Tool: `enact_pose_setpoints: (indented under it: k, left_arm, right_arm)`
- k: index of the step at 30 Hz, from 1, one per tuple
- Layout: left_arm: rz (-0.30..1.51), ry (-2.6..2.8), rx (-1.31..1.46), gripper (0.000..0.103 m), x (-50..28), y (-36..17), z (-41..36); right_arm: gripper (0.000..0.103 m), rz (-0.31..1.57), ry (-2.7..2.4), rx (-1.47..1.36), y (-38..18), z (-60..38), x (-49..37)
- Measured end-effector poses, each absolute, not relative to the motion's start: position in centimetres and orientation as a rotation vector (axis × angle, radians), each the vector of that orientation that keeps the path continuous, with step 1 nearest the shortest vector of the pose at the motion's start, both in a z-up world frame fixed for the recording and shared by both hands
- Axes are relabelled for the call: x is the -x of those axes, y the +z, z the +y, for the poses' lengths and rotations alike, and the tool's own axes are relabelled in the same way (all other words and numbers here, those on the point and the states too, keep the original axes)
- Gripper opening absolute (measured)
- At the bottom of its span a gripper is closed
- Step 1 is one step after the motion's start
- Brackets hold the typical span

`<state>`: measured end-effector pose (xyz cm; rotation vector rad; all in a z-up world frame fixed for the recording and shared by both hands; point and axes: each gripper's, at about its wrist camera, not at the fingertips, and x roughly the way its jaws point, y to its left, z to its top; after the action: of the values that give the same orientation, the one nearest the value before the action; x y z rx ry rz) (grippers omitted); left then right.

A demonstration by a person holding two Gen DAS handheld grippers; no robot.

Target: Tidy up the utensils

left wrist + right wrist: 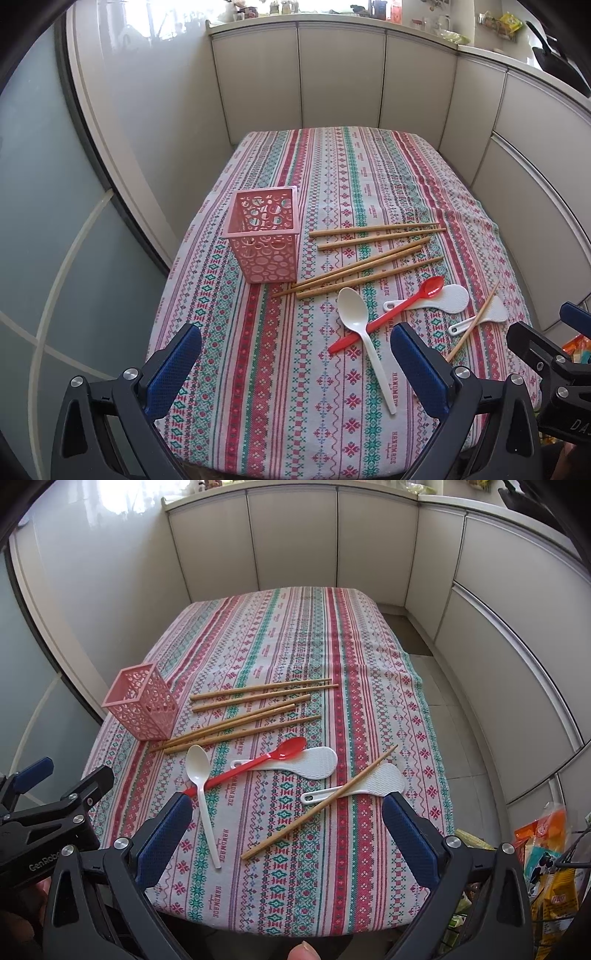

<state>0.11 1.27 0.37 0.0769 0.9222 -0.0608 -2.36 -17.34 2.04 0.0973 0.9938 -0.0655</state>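
A pink perforated holder (263,236) (142,702) stands upright and empty on the patterned tablecloth (332,177). Several wooden chopsticks (369,251) (258,709) lie to its right. A white spoon (360,332) (201,786) lies across a red spoon (402,306) (266,758). Two white rice paddles (443,299) (310,762) lie to the right; the nearer paddle (373,782) has one chopstick (321,801) across it. My left gripper (295,365) is open and empty above the table's near edge. My right gripper (288,834) is open and empty above the near edge too.
Cream cabinet fronts (340,74) wrap around the far and right sides of the table. A glass panel (44,221) stands at the left. Snack bags (546,867) sit in a rack at the lower right. The right gripper shows at the left wrist view's right edge (546,354).
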Motion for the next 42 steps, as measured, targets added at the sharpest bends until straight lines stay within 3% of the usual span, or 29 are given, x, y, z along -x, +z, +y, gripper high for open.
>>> enact_pose_setpoints:
  k: [42]
  left_arm:
    - [0.9, -0.054, -0.045, 0.103, -0.3, 1.2, 2.5]
  right_arm:
    - [0.103, 0.981, -0.056, -0.096, 2.4, -16.9, 2.3]
